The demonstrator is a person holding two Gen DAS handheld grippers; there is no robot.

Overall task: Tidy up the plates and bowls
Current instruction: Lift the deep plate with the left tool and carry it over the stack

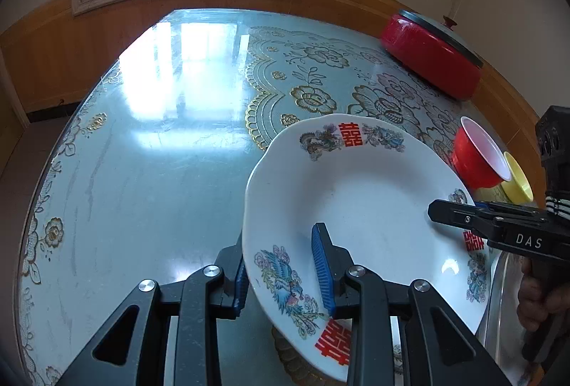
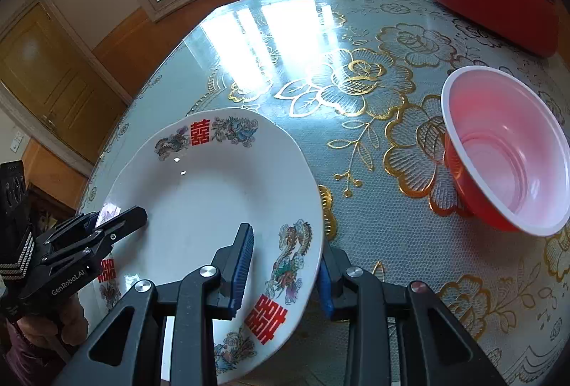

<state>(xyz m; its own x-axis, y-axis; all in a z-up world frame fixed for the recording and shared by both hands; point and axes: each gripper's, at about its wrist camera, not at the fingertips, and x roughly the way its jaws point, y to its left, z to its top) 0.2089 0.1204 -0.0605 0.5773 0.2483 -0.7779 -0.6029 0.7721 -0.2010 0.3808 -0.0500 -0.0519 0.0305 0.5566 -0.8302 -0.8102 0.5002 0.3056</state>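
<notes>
A white plate [image 1: 363,207] with red characters and phoenix prints is held above the table, one gripper on each side. My left gripper [image 1: 285,273] has its blue pads astride the plate's left rim, with a visible gap to the pads. My right gripper [image 2: 285,270] straddles the plate's [image 2: 199,207] right rim the same way. The right gripper also shows in the left wrist view [image 1: 459,211], and the left gripper shows in the right wrist view [image 2: 117,222]. A red bowl [image 2: 506,150] with a white inside stands to the right. A yellow bowl [image 1: 518,179] sits behind the red bowl [image 1: 477,158].
A red lidded pot [image 1: 431,54] lies at the table's far right edge by the wall. The round glass-topped table [image 1: 160,136] carries a blue floral cloth. A metal item's rim [image 1: 498,297] shows under the plate at right. A window is behind.
</notes>
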